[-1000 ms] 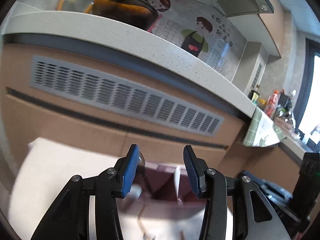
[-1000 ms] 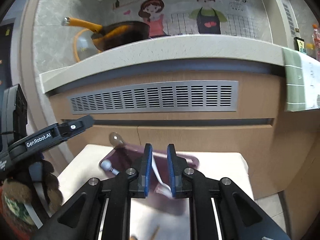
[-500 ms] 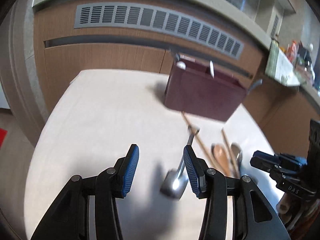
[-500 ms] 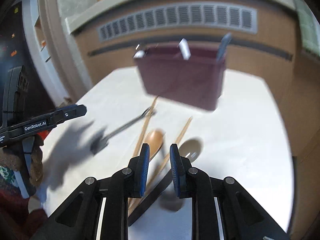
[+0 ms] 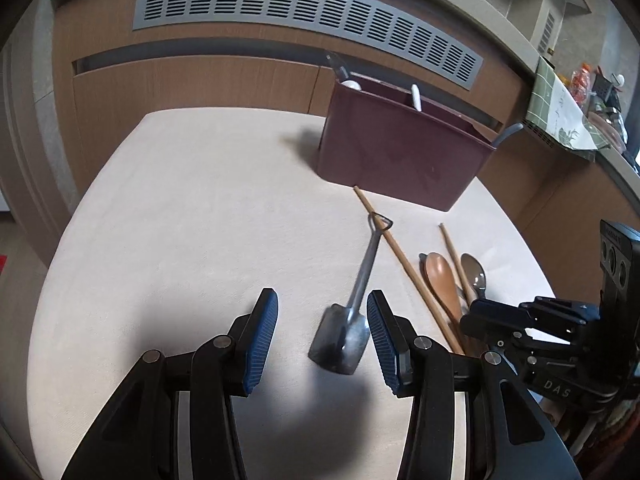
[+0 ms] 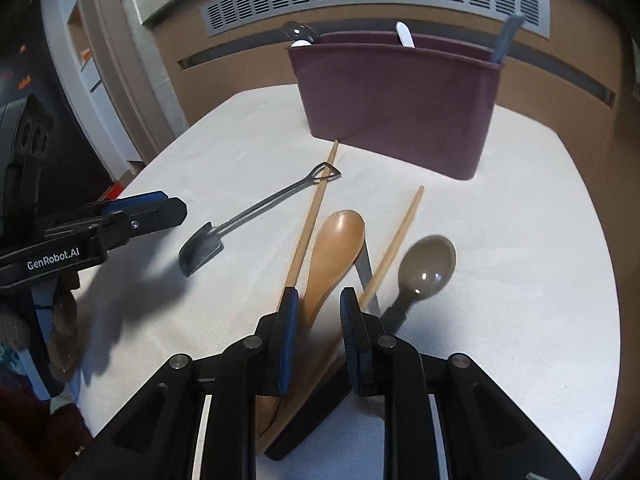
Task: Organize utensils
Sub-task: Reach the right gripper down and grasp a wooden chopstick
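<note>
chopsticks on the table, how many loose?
2. One chopstick lies left of the wooden spoon, crossing the shovel spoon's handle loop; the other chopstick lies right of it. More may be hidden.

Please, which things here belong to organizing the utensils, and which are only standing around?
For the job: maroon holder, shovel-shaped spoon, wooden spoon, two chopsticks, grey spoon.

Only around: vent grille, patterned cloth on the far counter.

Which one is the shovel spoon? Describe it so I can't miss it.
Start at the maroon caddy on the white table. In front of it lie loose utensils; the shovel spoon is the leftmost. It is all metal, with a flat square blade and a triangular loop handle, unlike the round-bowled spoons beside it.
</note>
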The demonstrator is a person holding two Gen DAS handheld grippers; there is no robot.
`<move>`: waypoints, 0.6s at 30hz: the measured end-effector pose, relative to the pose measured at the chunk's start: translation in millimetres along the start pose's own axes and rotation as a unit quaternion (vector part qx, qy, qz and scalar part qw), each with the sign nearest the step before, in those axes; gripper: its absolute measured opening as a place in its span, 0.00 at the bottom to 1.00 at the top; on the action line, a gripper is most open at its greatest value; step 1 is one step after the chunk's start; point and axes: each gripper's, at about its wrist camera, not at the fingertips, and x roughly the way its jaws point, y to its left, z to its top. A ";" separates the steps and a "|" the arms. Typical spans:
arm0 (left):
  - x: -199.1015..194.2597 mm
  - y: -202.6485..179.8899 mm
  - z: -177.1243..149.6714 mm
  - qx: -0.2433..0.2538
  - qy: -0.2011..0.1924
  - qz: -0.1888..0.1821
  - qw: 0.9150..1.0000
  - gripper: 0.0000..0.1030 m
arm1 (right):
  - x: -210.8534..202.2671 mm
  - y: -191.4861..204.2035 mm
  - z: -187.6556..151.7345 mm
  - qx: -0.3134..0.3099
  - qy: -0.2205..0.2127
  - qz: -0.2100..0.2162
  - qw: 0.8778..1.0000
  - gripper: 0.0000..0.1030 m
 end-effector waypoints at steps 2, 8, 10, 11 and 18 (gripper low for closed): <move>1.1 0.0 -1.2 0.001 0.002 -0.002 1.000 0.46 | 4.5 1.4 2.4 -0.002 0.006 -0.008 1.000 0.20; 6.2 -2.8 -4.1 0.005 0.009 -0.011 1.000 0.46 | 21.7 6.0 19.3 -0.020 0.012 -0.034 0.999 0.19; 6.4 -3.2 -4.8 0.009 0.010 -0.010 1.000 0.46 | 22.5 9.0 26.9 -0.034 0.003 -0.062 0.998 0.19; 6.1 -2.8 -4.9 0.010 0.010 -0.010 1.000 0.46 | 20.6 10.1 30.3 -0.040 -0.008 -0.076 0.996 0.19; 7.8 1.7 -2.6 0.004 0.010 0.004 1.000 0.46 | 25.1 9.7 53.5 -0.045 -0.019 -0.010 0.999 0.19</move>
